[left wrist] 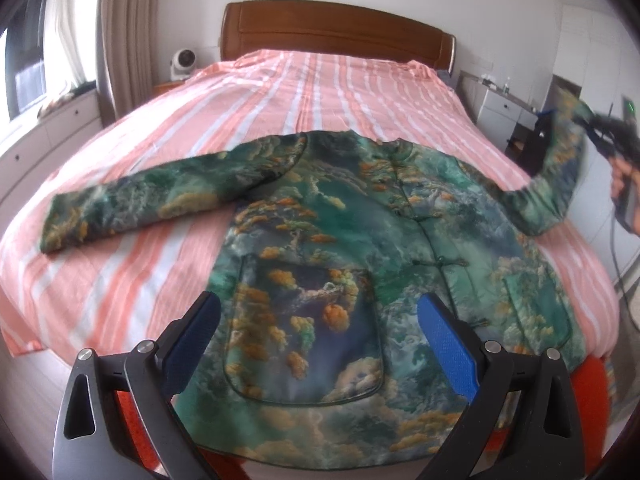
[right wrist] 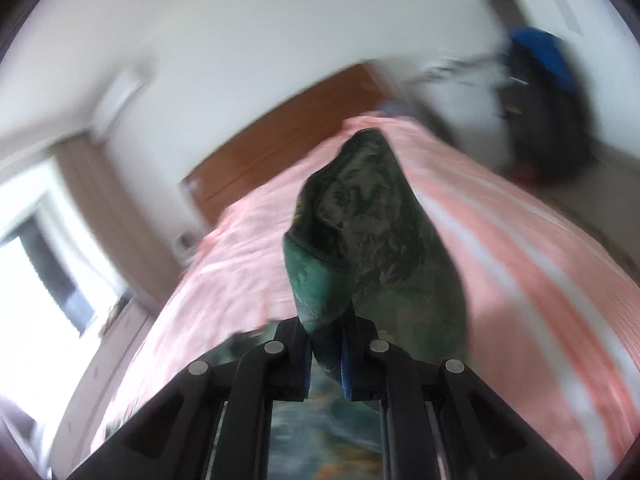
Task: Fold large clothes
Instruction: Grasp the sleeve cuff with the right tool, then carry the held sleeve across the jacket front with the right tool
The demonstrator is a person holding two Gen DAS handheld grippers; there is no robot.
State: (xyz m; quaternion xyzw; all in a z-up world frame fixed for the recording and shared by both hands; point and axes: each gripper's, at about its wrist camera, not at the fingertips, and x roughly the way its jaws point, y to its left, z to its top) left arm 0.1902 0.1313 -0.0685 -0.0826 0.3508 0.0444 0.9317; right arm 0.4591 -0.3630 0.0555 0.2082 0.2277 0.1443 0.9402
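A green jacket (left wrist: 352, 248) printed with clouds and orange trees lies front up on the bed, its collar toward the headboard. One sleeve (left wrist: 132, 200) stretches flat to the left. The other sleeve (left wrist: 560, 168) is lifted off the bed at the right, where my right gripper (left wrist: 588, 124) grips its cuff, with a hand behind it. In the right wrist view that gripper (right wrist: 326, 350) is shut on the sleeve cuff (right wrist: 360, 232), which stands up between the blue pads. My left gripper (left wrist: 320, 340) hovers open over the jacket's lower front, nothing between its fingers.
The bed carries a pink and white striped sheet (left wrist: 280, 96) and a brown wooden headboard (left wrist: 336, 32). A small white fan (left wrist: 184, 62) stands at the left of the headboard, with white drawers (left wrist: 52, 128) under the window. A white bedside cabinet (left wrist: 500, 108) stands right.
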